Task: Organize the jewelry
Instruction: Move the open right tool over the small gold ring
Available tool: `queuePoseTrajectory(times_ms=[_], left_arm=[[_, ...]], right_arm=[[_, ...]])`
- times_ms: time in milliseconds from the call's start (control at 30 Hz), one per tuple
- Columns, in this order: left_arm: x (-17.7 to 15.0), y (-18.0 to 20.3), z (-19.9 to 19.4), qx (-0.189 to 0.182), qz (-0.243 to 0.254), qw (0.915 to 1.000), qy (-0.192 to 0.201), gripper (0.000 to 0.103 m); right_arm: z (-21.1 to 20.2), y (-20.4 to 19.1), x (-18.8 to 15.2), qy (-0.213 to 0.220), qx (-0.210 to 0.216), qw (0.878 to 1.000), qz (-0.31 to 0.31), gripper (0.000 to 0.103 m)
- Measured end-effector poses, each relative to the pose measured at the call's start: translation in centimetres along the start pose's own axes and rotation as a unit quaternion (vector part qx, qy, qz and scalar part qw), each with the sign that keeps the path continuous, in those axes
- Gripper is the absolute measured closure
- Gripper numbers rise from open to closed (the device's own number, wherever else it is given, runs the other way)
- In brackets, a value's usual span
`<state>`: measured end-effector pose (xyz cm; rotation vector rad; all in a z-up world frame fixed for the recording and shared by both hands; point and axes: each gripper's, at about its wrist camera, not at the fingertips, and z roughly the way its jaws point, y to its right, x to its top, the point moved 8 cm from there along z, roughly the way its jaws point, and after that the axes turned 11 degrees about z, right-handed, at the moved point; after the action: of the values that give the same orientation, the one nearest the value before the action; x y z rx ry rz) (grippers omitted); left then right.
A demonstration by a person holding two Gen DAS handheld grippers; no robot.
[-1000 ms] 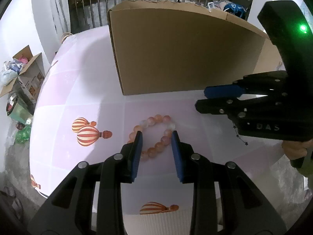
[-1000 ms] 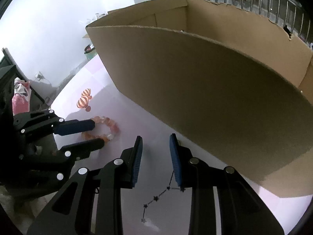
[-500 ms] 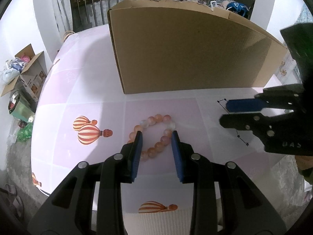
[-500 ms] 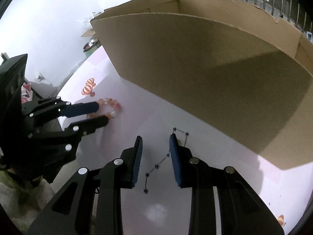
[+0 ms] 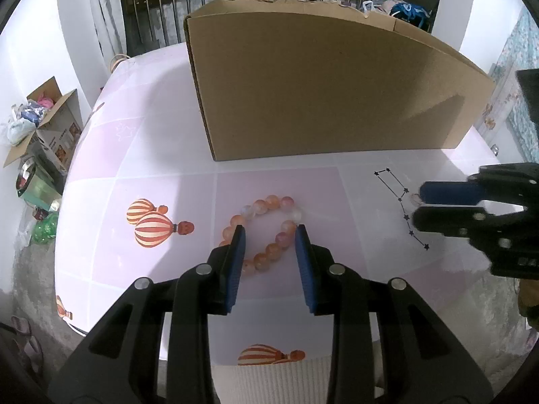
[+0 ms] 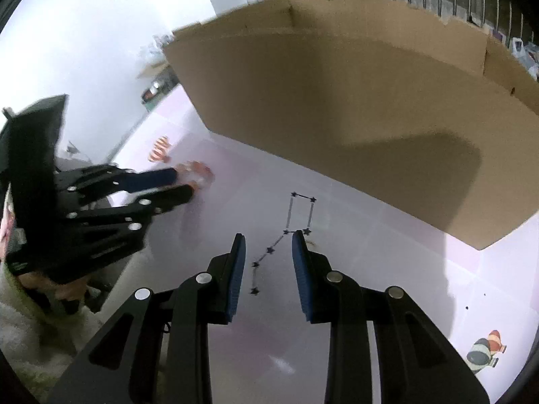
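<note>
Partly, fingers (image 5: 235,259) hide bracelet (image 5: 266,229).

The left gripper (image 5: 268,232) is covering part of the bead bracelet (image 5: 266,232); motion is blurring it in the right wrist view, and the cardboard box's (image 5: 323,94) interior is staying hidden.

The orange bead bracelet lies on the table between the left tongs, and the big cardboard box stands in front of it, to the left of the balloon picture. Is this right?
Not quite. In the left wrist view, the cardboard box stands to the right of the balloon picture, not left. The rest holds: the bead bracelet lies on the table between the left tongs.
</note>
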<state>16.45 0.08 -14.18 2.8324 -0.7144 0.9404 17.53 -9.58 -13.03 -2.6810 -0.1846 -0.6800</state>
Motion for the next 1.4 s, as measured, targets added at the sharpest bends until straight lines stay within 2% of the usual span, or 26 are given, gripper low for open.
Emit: queuePoseTrajectory(times_ms=[300,500,567,867,1033,1200,1400], left_arm=[[-0.1,-0.1,-0.1,0.001,0.0,1.0,0.0,0.074],[0.0,0.0,-0.1,0.002,0.001,1.0,0.0,0.074],[0.0,0.1,-0.1,0.002,0.002,1.0,0.0,0.074],[0.0,0.1,-0.1,0.002,0.001,1.0,0.0,0.074],[0.2,0.3,-0.1,0.002,0.002,1.0,0.0,0.074],[0.3,0.3,0.0,0.002,0.002,1.0,0.001,0.074],[0.3,0.3,0.0,0.002,0.002,1.0,0.0,0.074]], right_arm=[[-0.3,1.9,-0.9,0.022,-0.047,0.998,0.021,0.075],[0.1,1.4,-0.9,0.034,-0.081,0.996,-0.015,0.075],[0.3,1.3,-0.7,0.038,-0.092,0.995,-0.022,0.078],[0.4,0.9,-0.6,0.061,-0.111,0.992,0.006,0.082],[-0.4,1.2,-0.8,0.06,-0.102,0.993,0.028,0.082],[-0.2,0.6,-1.4,0.037,-0.069,0.996,0.041,0.082],[0.7,1.0,-0.6,0.043,-0.083,0.995,0.047,0.082]])
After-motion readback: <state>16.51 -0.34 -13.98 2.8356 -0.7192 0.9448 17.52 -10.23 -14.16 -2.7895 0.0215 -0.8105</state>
